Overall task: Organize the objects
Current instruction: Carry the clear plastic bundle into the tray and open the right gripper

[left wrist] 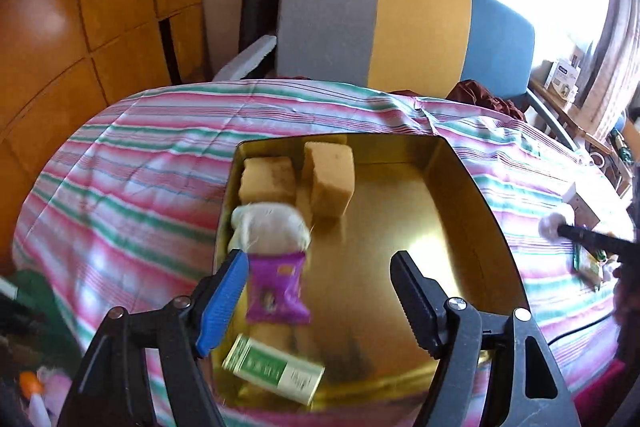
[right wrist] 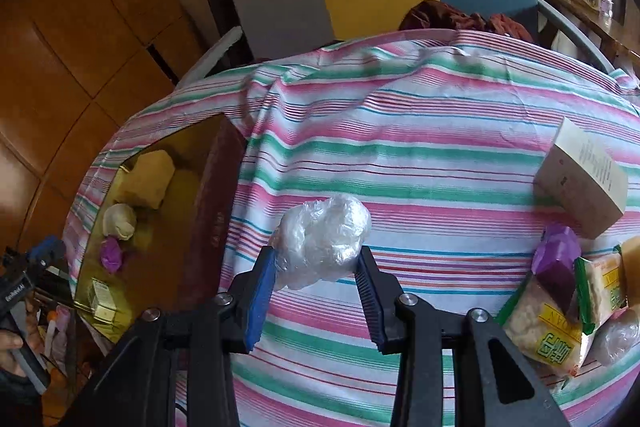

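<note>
The right gripper [right wrist: 318, 267] pinches a crumpled plastic wad [right wrist: 322, 241] at the centre of its view, above the striped cloth [right wrist: 420, 155]; snack packets [right wrist: 560, 311] and a cardboard box [right wrist: 582, 179] lie at the right edge. Only the left view looks straight into the gold tin [left wrist: 460, 179]: the left gripper [left wrist: 320, 291], fingers wide, is above it, a purple packet [left wrist: 276, 291] beside its blue finger, two sponges [left wrist: 300, 179] at the far end.

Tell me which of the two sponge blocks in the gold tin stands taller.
The right sponge block stands on end, taller; the left sponge block, beside it, lies low.
</note>
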`<state>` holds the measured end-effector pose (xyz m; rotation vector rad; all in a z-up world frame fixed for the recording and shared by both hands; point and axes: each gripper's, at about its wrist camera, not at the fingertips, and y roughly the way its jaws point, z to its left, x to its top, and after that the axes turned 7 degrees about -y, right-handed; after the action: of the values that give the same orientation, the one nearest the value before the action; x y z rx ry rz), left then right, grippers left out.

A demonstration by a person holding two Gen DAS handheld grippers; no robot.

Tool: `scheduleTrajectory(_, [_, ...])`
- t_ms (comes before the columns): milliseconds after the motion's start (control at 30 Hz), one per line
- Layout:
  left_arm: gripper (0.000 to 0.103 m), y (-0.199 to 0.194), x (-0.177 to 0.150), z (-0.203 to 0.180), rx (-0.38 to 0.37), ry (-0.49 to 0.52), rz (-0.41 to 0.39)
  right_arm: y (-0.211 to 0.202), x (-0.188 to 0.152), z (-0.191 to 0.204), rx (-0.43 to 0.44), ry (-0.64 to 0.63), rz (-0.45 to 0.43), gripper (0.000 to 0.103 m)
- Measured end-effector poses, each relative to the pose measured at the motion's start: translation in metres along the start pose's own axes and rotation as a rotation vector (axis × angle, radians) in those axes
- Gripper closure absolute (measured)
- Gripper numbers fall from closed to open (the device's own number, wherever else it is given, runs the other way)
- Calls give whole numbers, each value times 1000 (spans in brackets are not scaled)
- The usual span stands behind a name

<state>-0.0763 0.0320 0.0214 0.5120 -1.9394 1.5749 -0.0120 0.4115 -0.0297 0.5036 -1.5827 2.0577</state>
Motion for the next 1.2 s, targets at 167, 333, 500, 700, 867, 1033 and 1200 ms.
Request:
scheduleTrajectory(167, [28,-15,-18,8,21,-7,-30,4,14,68,119,-117,10,63])
scheduleTrajectory(333, [28,-22,-28,16,28,-16,-42,25,18,130,217,-202,63,63])
scheduleTrajectory(500, [28,-22,-33,30,26,-44,-35,56,21,170,267,-230,126,63])
scheduleTrajectory(700, [28,-19,-39,50,35,-100,-26,104,34,202,230,-242,190,63])
scheduleTrajectory(867, [27,-15,-44,65,48,-136,-12,144,39,223,200,-268,264,63])
scheduleTrajectory(1033, [27,-12,-47,72,46,-153,-3,165,43,235,199,-271,290,56])
scheduleTrajectory(1200, [27,-11,-48,74,51,-156,-5,153,43,229,208,-248,248,44])
